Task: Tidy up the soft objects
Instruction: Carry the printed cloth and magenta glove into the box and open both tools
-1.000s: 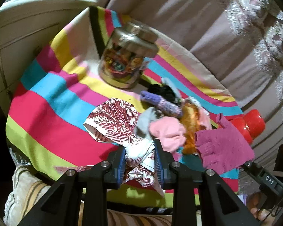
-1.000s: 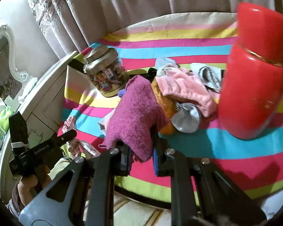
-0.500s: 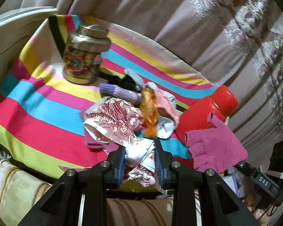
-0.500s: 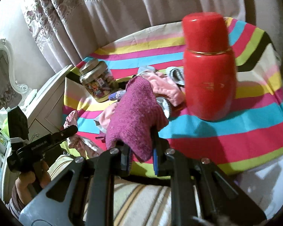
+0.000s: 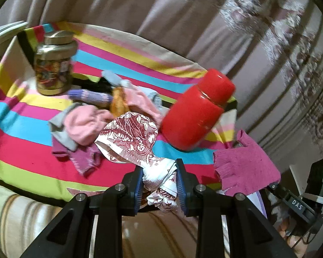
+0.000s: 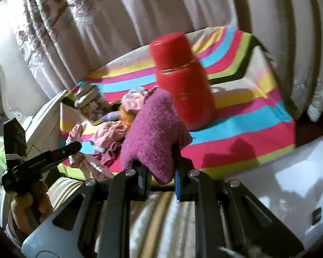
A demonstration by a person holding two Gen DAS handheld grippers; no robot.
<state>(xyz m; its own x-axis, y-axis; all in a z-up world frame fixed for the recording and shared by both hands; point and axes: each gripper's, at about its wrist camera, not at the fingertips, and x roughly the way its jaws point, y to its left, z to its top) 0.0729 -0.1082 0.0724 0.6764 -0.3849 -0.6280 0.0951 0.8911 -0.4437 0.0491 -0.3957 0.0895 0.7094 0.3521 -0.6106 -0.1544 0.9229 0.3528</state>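
Note:
My left gripper [image 5: 159, 185] is shut on a white cloth with a dark red print [image 5: 131, 137] and holds it above the near edge of the striped table cover [image 5: 21, 129]. My right gripper [image 6: 161, 175] is shut on a magenta knitted glove [image 6: 155, 133], which also shows at the right of the left wrist view [image 5: 245, 167]. A pile of soft things lies on the cover: pink cloths [image 5: 84, 124], a purple sock [image 5: 90, 96], an orange piece [image 5: 118, 105] and a magenta glove [image 5: 84, 159].
A red flask [image 5: 196, 111] stands at the right of the pile. A glass jar with a metal lid [image 5: 53, 64] stands at the back left. A white box [image 6: 290, 185] sits at the right in the right wrist view. Curtains hang behind.
Both grippers have pulled back and to the right from the pile, each keeping its cloth. The red flask now sits farther from the right gripper, and the white box has come into view.

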